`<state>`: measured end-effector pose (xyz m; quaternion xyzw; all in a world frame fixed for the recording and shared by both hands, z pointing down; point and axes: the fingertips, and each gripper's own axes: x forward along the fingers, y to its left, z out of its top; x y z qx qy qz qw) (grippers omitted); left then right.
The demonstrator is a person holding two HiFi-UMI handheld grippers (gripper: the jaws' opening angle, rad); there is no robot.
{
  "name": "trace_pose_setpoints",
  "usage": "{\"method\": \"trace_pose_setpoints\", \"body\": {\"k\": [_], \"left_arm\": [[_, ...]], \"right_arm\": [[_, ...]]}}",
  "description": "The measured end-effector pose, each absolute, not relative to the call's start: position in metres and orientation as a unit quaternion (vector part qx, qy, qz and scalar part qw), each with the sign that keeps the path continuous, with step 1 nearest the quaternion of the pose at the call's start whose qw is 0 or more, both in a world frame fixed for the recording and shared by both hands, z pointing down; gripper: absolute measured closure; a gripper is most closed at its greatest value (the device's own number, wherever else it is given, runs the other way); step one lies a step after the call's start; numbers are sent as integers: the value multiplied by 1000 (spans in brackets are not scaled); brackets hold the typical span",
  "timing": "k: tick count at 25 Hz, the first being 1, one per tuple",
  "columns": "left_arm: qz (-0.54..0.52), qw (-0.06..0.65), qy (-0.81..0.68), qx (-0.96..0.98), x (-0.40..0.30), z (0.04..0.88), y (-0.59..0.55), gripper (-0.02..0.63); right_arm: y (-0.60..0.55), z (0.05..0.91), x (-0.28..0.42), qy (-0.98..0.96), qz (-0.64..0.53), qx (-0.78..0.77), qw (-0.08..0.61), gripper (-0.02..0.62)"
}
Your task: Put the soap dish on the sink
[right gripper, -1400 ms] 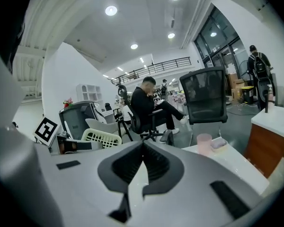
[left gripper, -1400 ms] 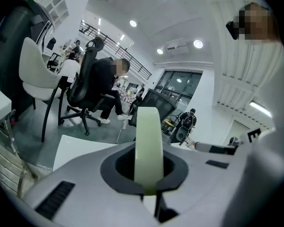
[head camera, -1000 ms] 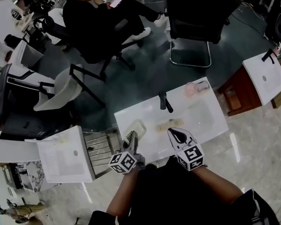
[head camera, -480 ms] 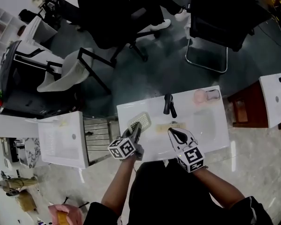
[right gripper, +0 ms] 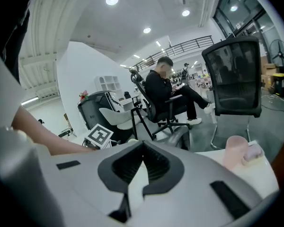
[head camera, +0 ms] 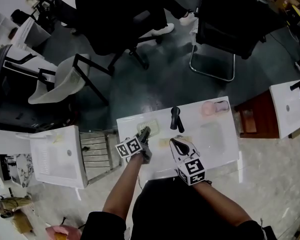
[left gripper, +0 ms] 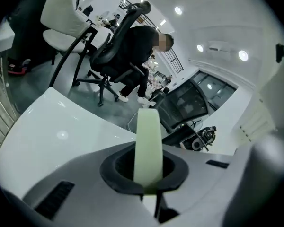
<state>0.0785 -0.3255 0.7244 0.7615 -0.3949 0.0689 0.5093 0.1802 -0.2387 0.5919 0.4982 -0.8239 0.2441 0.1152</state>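
The pale green slotted soap dish is over the back left corner of the white sink, left of the black faucet. My left gripper is shut on the dish's near edge. In the left gripper view the dish stands edge-on out of the gripper, with the sink's white top below. I cannot tell whether the dish touches the sink. My right gripper hovers over the basin's near left part, shut and holding nothing. In its own view the right gripper points past the faucet.
A pink cup stands at the sink's back right, and shows in the right gripper view as well. A yellowish soap bar lies on the sink between the grippers. Another white basin and a metal rack stand left. A seated person and office chairs are beyond.
My left gripper has come down and forward with the soap dish toward the sink's back left corner. The right gripper has drifted a little lower over the basin, still shut.
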Motion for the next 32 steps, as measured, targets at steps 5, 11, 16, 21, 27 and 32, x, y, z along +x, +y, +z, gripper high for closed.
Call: {"method": "trace_pose_setpoints", "body": {"k": [5, 11, 16, 21, 27, 32], "left_arm": [[68, 520, -374, 765, 93, 742, -338, 589], [68, 519, -361, 772, 108, 762, -355, 589], [83, 513, -379, 766, 105, 781, -366, 588], [99, 504, -401, 759, 102, 789, -370, 586], [169, 457, -437, 756, 91, 802, -371, 484], [207, 419, -465, 752, 76, 806, -373, 415]], "right_arm": [[-255, 593, 175, -826, 218, 499, 144, 597], [-265, 604, 163, -828, 211, 488, 178, 597], [-262, 617, 151, -833, 183, 472, 222, 597], [-259, 623, 147, -834, 191, 466, 227, 597], [-261, 628, 147, -833, 193, 462, 236, 597], [-257, 631, 143, -834, 195, 458, 240, 597]]}}
